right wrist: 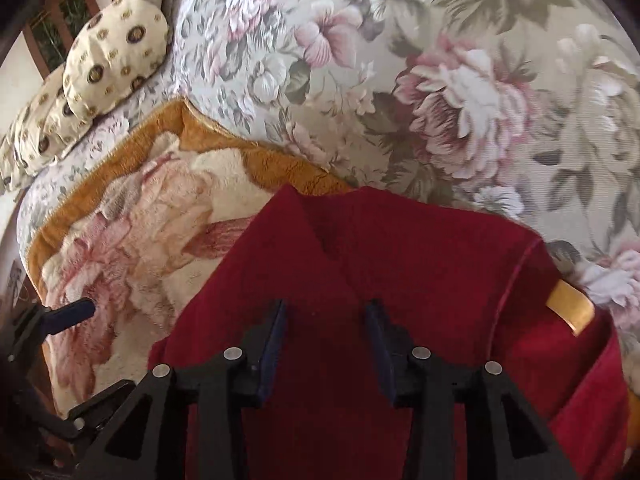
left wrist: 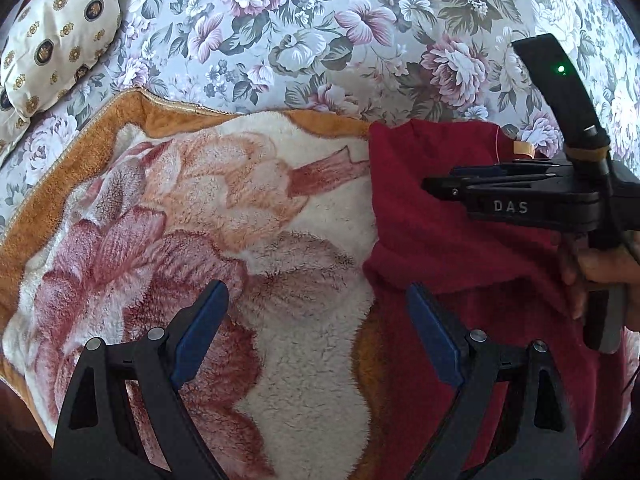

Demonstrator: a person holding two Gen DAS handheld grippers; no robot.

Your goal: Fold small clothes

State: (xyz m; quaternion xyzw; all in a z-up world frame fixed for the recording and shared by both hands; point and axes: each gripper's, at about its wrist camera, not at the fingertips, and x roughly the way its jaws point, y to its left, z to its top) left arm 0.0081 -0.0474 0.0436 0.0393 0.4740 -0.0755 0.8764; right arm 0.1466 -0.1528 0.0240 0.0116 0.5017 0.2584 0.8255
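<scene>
A dark red garment (left wrist: 460,256) lies on a fleece flower blanket (left wrist: 200,208) on a floral sofa. It has an orange strip (left wrist: 523,148) at its far edge. My left gripper (left wrist: 316,300) is open and empty, hovering over the blanket at the garment's left edge. My right gripper (right wrist: 326,316) is open, low over the garment (right wrist: 400,264), with nothing between its jaws. In the left wrist view the right gripper (left wrist: 448,180) lies sideways over the garment. The left gripper's blue fingertip (right wrist: 76,310) shows at the left of the right wrist view.
The sofa backrest (left wrist: 340,32) rises behind the blanket. A cream patterned cushion (left wrist: 56,36) sits at the far left, also in the right wrist view (right wrist: 116,44). A wooden armrest (right wrist: 572,308) shows at the garment's right side.
</scene>
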